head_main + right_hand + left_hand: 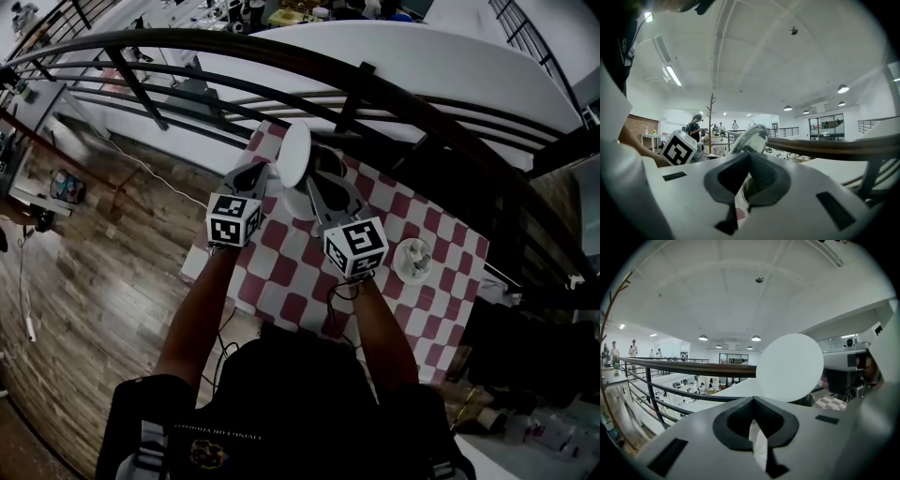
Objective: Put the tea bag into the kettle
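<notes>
A white kettle [302, 202] stands on the checked table [281, 274] with its round lid [295, 155] tipped up. My right gripper [323, 183] hangs over the kettle's mouth [746, 188], shut on a white tea bag piece with a pink patch [738, 213]. The lid's shiny inner face [751, 138] rises just past its jaw tips. My left gripper [255, 174] sits beside the lid on the left, and the lid's white outer face [790, 366] fills the space ahead of it. It is shut on a thin white strip [759, 441]; what that strip belongs to is unclear.
A dark metal railing [281, 56] curves right behind the table, with a drop to a lower floor beyond. A small white dish [412, 259] sits on the cloth to the right. Wooden floor [94, 281] lies left of the table.
</notes>
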The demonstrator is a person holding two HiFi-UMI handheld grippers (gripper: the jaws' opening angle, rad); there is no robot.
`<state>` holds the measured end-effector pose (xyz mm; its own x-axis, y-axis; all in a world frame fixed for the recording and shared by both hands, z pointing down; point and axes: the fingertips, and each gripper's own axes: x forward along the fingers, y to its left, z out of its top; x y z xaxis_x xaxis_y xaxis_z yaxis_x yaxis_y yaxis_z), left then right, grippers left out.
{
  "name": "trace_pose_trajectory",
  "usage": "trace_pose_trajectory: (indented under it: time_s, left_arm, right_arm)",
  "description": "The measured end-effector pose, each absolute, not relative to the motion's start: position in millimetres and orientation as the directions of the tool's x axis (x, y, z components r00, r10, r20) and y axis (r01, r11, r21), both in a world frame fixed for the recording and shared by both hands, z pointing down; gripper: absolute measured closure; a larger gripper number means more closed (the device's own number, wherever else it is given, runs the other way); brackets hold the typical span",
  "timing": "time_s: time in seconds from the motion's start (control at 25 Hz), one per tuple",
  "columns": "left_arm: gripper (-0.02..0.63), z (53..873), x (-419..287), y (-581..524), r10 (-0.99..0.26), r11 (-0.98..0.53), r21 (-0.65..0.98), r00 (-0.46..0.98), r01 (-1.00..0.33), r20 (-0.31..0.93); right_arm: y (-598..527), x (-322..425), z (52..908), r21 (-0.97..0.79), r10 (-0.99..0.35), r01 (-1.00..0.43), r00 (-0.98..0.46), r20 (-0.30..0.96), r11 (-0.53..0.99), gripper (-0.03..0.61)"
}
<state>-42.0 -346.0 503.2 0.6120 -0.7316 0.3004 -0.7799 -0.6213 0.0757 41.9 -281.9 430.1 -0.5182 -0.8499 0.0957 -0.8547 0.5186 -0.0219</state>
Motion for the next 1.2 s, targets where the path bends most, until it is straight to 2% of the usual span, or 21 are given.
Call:
trace_pose_trajectory:
  time_s: [0.2,0.4,0.56,0.92,1.2]
  left_arm:
    - [0.611,501.7,-41.9,-344.7,-0.753,-0.607,0.072,0.602,-0.791,0.266]
    - [0.611,499.1,-42.5,-341.3,-0.759,-0.605,0.017,0.584,-0.796,0.288]
    - [0.609,477.3,-39.5,-324.3,-0.761,-0.619,0.017,0.605,-0.785,0.233]
    - [0.611,489.9,-18.4,-270.1,-0.686,-0.706,-0.013,0.678,-0.708,0.264]
    - [0.611,513.3,37.5,-233.9,-0.565,-0.804,-0.001,0.763,-0.595,0.313]
  right_arm:
    - [-277.7,57.0,437.3,-0.029,-0.871,-0.878,-0.477,0.118,0.477,0.568]
    - [-270.6,57.5,433.3,-0.017,-0.873,-0.880,-0.473,0.118,0.474,0.567]
    - [-263.9,64.2,432.0,-0.008,-0.881,-0.888,-0.457,0.119,0.459,0.568]
    - [-232.9,101.0,463.6,-0.017,-0.901,-0.919,-0.390,0.190,0.394,0.564]
    - [-183.3,177.8,507.9,-0.054,-0.940,-0.981,-0.196,0.280,0.188,0.560]
